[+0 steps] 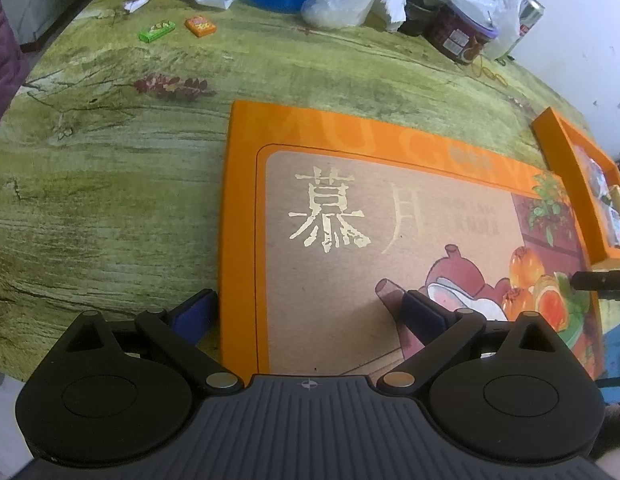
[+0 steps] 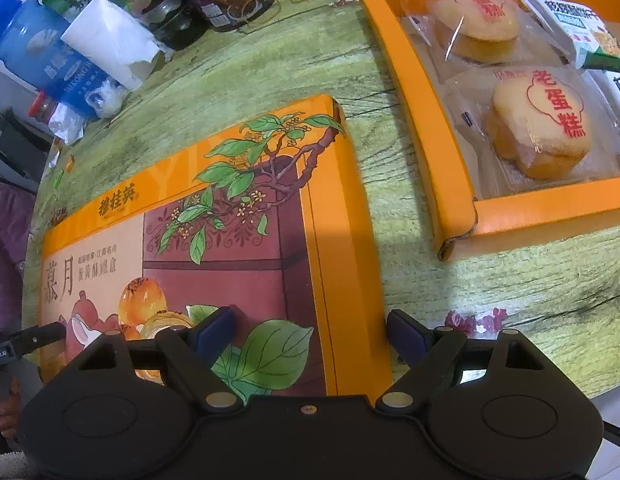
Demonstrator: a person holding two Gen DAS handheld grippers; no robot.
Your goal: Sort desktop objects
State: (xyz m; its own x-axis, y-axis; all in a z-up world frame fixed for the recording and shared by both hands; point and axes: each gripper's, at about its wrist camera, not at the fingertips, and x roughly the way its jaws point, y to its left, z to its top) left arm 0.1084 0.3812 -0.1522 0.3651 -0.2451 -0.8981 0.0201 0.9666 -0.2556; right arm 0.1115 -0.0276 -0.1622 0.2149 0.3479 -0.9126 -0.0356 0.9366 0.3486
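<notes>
Lid (image 2: 229,240) edges between both open tools' fingers

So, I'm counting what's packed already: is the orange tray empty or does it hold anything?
Not empty: the orange tray holds wrapped cakes and snack packets.

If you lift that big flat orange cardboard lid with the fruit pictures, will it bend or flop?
The big flat orange cardboard lid probably stays fairly stiff, since its folded rim looks crisp. It seems light for its size, being thin and hollow-looking. Lifted from one edge only, such a wide panel might sag or tilt.
</notes>
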